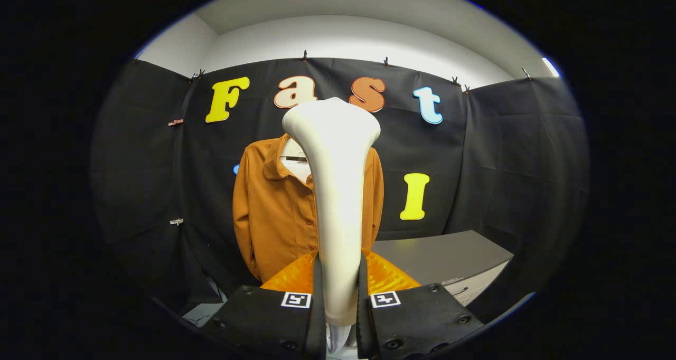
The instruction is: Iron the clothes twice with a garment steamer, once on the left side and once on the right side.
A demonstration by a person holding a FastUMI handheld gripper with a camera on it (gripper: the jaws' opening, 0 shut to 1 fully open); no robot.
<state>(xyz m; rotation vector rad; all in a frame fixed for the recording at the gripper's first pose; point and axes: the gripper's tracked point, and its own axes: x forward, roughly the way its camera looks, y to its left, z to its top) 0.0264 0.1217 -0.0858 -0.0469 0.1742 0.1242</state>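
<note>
The claw (338,296) pinches the white garment steamer (334,191) by its handle, head up at twelve o'clock, ready to sweep; the brown shirt (269,212) hangs beyond it, grey desk (449,254) at three o'clock

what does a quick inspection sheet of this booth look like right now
surface: grey cabinet top, off to one side below the shirt, bare.
job's things: white garment steamer upright between the fingers, head raised in front of the shirt; brown button shirt hanging beyond it, collar open.
clutter: nothing seen.
grippers: gripper shut on the steamer's handle, both fingers pressing its sides.
cables: nothing seen.
surroundings: black cloth wall clipped up behind the shirt, white wall above.
</note>
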